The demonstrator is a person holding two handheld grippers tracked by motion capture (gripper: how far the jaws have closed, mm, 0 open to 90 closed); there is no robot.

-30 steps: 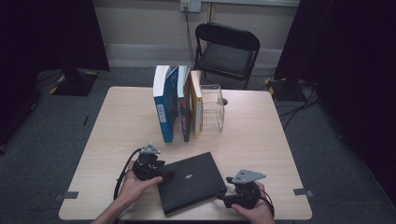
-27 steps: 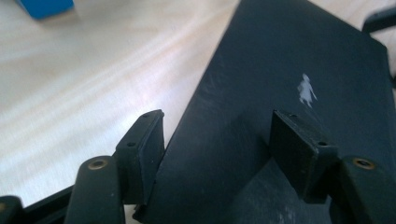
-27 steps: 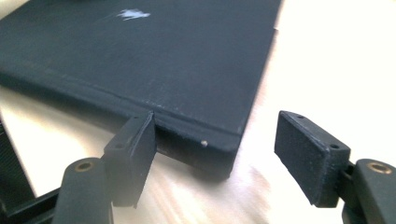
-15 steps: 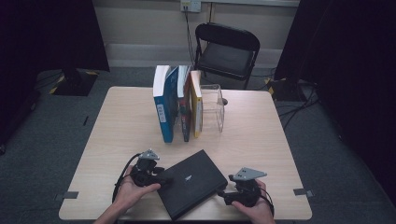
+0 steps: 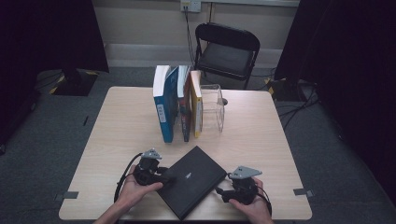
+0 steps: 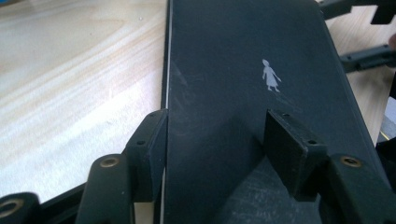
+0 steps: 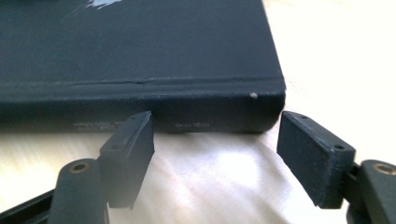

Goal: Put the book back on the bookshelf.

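left hand-held gripper (image 5: 161, 176): released, straddling black book (image 5: 190, 180) edge | right hand-held gripper (image 5: 223, 194): released, facing spine

**Colours on the tabletop**

Black book (image 5: 190, 186): matte black cover, small pale-grey figure print. Tabletop (image 5: 116, 126): light wood grain. Behind the black book: blue book (image 5: 164, 107) with white spine, dark book (image 5: 185, 105), yellow book (image 5: 196, 105), clear stand (image 5: 214, 107). Both tools (image 5: 166, 177) (image 5: 223, 195): black jaws, grey top plates.

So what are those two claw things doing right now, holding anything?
Left gripper: open, jaws straddling the black book's edge, not clamped.
Right gripper: open, empty, facing the book's spine.
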